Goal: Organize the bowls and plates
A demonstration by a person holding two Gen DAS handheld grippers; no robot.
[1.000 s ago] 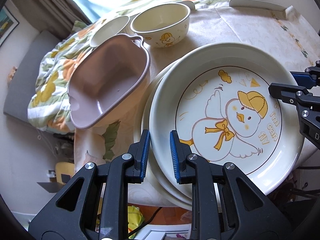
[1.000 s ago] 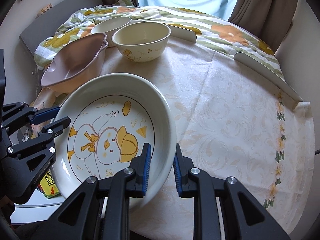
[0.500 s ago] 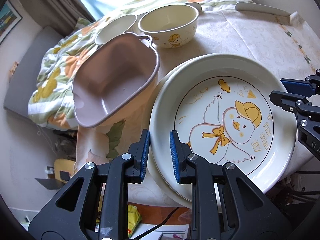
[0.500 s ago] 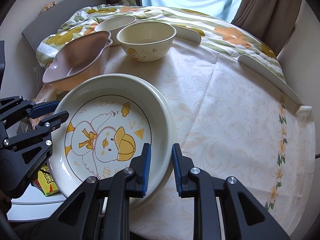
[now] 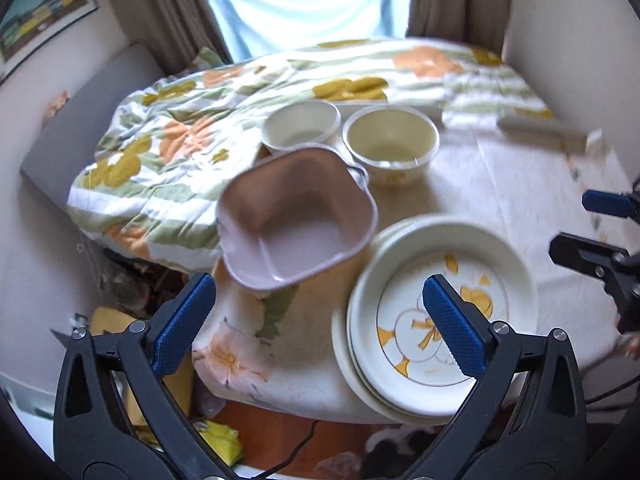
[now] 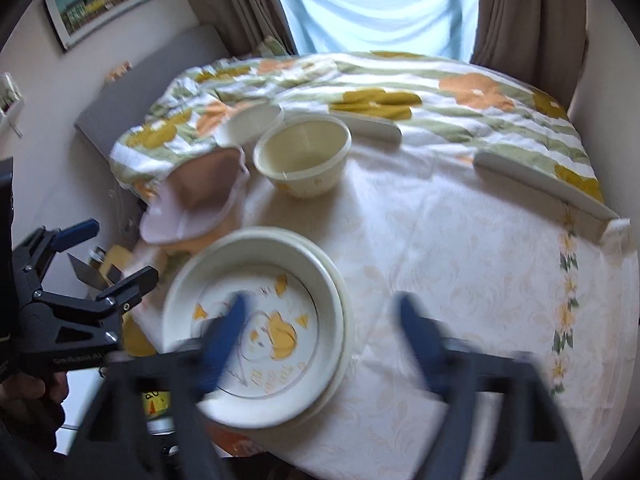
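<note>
A cream plate with a duck drawing (image 5: 492, 280) (image 6: 288, 280) lies stacked on a plain plate (image 5: 340, 344) at the table's near edge. Behind it stand a pink square bowl (image 5: 296, 224) (image 6: 200, 192), a cream bowl (image 5: 390, 144) (image 6: 302, 156) and a white bowl (image 5: 300, 124) (image 6: 252, 120). My left gripper (image 5: 318, 284) (image 6: 124, 249) hovers above the plate's left side. Its jaws are opening, with nothing between them. Blurred by motion, my right gripper (image 6: 322, 304) (image 5: 572, 222) hangs over the plate's right side, jaws also opening and empty.
The pale tablecloth (image 6: 440, 240) stretches to the right. White edge rails (image 6: 540, 184) line the table's far side, with a floral quilt (image 5: 168, 152) behind them. Clutter lies on the floor (image 5: 216, 440) below the near edge. A hand (image 6: 24, 392) holds the left gripper.
Both grippers, earlier nearly shut at the duck plate's rim, have opened wide and risen away from it. The plate now rests on the plain plate.
</note>
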